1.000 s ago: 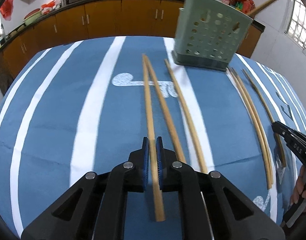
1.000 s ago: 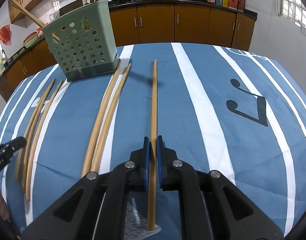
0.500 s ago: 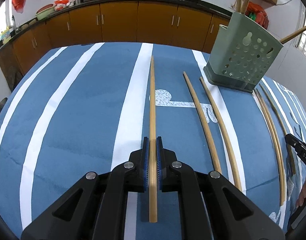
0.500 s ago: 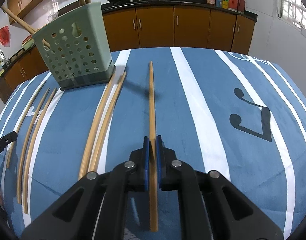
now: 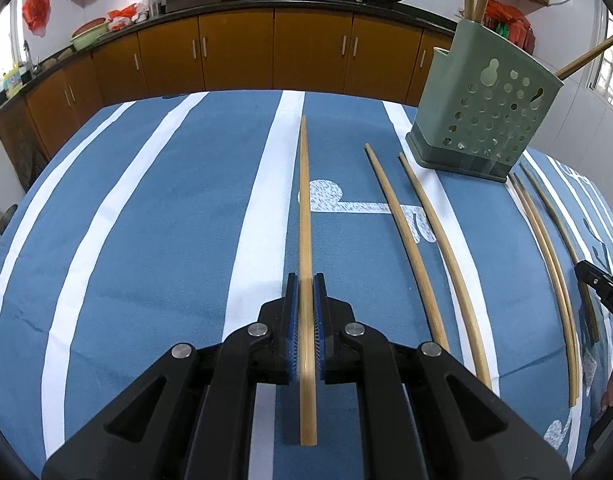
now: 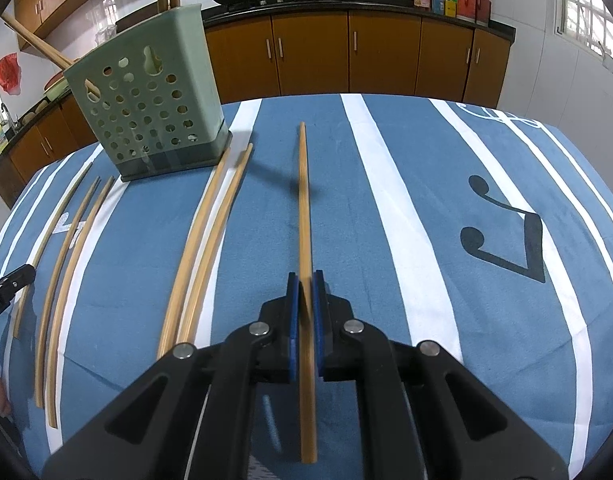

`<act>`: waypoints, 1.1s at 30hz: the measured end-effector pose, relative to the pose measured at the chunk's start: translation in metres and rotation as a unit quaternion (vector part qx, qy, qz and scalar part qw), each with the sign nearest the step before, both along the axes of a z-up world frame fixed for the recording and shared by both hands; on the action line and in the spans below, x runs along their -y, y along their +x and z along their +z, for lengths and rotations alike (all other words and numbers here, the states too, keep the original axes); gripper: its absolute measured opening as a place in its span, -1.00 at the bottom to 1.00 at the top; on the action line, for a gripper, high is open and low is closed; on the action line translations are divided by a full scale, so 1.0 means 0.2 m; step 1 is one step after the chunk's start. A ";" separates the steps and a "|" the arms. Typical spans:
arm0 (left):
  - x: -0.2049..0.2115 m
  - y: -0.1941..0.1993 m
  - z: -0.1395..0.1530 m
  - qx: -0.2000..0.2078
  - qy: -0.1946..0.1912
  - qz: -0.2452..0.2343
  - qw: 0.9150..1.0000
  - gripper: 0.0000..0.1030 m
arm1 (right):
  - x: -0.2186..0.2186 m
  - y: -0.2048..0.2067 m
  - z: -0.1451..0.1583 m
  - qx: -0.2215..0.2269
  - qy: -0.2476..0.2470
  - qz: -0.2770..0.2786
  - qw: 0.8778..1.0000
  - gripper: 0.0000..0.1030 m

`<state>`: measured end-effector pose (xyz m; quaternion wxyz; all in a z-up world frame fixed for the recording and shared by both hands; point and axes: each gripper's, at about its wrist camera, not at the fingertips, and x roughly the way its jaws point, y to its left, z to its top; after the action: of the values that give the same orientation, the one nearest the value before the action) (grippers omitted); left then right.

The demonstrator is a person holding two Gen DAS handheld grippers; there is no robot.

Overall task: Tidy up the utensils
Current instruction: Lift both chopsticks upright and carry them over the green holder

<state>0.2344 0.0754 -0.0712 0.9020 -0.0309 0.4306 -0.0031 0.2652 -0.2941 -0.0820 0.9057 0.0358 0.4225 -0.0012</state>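
Note:
My left gripper [image 5: 305,280] is shut on a long bamboo chopstick [image 5: 304,200] and holds it above the blue striped cloth. My right gripper [image 6: 305,278] is shut on another bamboo chopstick [image 6: 303,200], lifted off the cloth with a shadow under its tip. A green perforated utensil holder [image 5: 486,112] stands at the far right in the left wrist view and at the far left in the right wrist view [image 6: 146,108], with chopsticks standing in it. Several loose chopsticks [image 5: 418,240] lie on the cloth beside the holder, also in the right wrist view [image 6: 202,240].
The table is covered by a blue cloth with white stripes [image 5: 146,220] and music-note prints [image 6: 502,236]. Wooden kitchen cabinets [image 5: 266,52] with pans on the counter stand behind the table. The other gripper's tip shows at each view's edge [image 5: 602,292].
The left gripper has lifted its chopstick and swung it left, away from the two next to it. The right gripper has moved slightly closer to the holder with its chopstick.

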 end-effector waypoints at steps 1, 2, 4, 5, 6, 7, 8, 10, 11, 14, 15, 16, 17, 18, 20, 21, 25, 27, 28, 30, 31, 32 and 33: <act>0.00 0.00 0.00 0.000 -0.002 0.000 1.000 -0.84 | 0.00 0.00 0.00 0.000 0.000 0.000 1.000 -0.84; -0.01 0.00 0.00 0.000 -0.004 0.000 1.000 -0.84 | 0.00 0.00 0.00 0.000 0.000 0.000 1.000 -0.84; -0.01 0.00 0.00 0.000 -0.006 0.000 1.000 -0.84 | 0.00 0.00 0.00 0.000 0.000 0.000 1.000 -0.84; -0.01 0.00 0.00 0.000 -0.006 0.000 1.000 -0.84 | 0.00 0.00 0.00 0.000 0.000 0.000 1.000 -0.84; -0.01 0.00 0.00 0.000 -0.005 0.000 1.000 -0.84 | 0.00 0.00 0.00 0.000 0.000 0.000 1.000 -0.84; -0.01 0.00 0.00 0.000 -0.005 0.000 1.000 -0.84 | 0.00 0.00 0.00 0.000 0.001 0.000 1.000 -0.84; -0.01 -0.01 0.00 0.000 -0.004 0.000 1.000 -0.84 | 0.00 0.00 0.00 0.000 0.001 0.000 1.000 -0.84; -0.01 -0.01 0.00 0.000 -0.003 0.000 1.000 -0.84 | 0.00 -0.01 0.00 0.000 0.004 -0.001 1.000 -0.84; -0.01 -0.01 0.00 0.000 -0.002 -0.002 1.000 -0.84 | 0.00 -0.03 0.00 -0.001 0.006 0.000 1.000 -0.84; 0.00 -0.05 0.00 0.000 0.005 -0.012 1.000 -0.84 | -0.01 -0.08 0.00 -0.001 0.001 0.006 1.000 -0.84; 0.00 -0.06 0.00 -0.001 0.005 -0.014 1.000 -0.84 | -0.01 -0.09 0.00 -0.001 -0.001 0.008 1.000 -0.84; 0.01 -0.07 0.00 -0.001 0.005 -0.016 1.000 -0.84 | -0.01 -0.11 0.00 -0.001 -0.002 0.010 1.000 -0.84; 0.01 -0.08 0.00 -0.001 0.005 -0.018 1.000 -0.84 | -0.01 -0.12 0.00 -0.002 -0.002 0.012 1.000 -0.84; 0.01 -0.09 0.00 -0.001 0.006 -0.019 1.000 -0.84 | -0.01 -0.13 0.00 -0.002 -0.002 0.012 1.000 -0.84; 0.01 -0.11 0.00 -0.002 0.008 -0.022 1.000 -0.84 | -0.01 -0.14 0.00 -0.002 -0.002 0.014 1.000 -0.84; 0.01 -0.11 0.00 -0.002 0.009 -0.023 1.000 -0.85 | -0.01 -0.14 0.00 -0.002 -0.002 0.014 1.000 -0.84; 0.01 -0.11 0.01 -0.008 0.009 -0.023 1.000 -0.85 | -0.01 -0.13 0.01 -0.006 -0.007 0.014 1.000 -0.85; 0.00 -0.12 0.03 -0.007 0.006 -0.023 1.000 -0.85 | 0.01 -0.15 0.04 0.003 -0.001 0.012 1.000 -0.85; -0.01 -0.13 0.04 -0.003 0.006 -0.023 1.000 -0.85 | 0.01 -0.16 0.06 0.010 0.000 0.010 1.000 -0.85; -0.02 -0.14 0.08 0.005 0.006 -0.023 1.000 -0.86 | 0.02 -0.18 0.11 0.022 0.002 0.009 1.000 -0.85; -0.03 -0.15 0.11 0.011 0.004 -0.022 1.000 -0.85 | 0.03 -0.18 0.13 0.028 0.003 0.007 1.000 -0.85; -0.04 -0.16 0.14 0.019 0.002 -0.021 1.000 -0.86 | 0.04 -0.19 0.17 0.039 0.003 0.005 0.999 -0.85; -0.04 -0.16 0.17 0.027 0.002 -0.020 0.999 -0.86 | 0.04 -0.20 0.19 0.046 0.003 0.004 0.999 -0.85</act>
<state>0.2015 0.0840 -0.0373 0.9132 -0.0205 0.4065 -0.0209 0.2253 -0.3022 -0.0433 0.9240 0.0371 0.3805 0.0057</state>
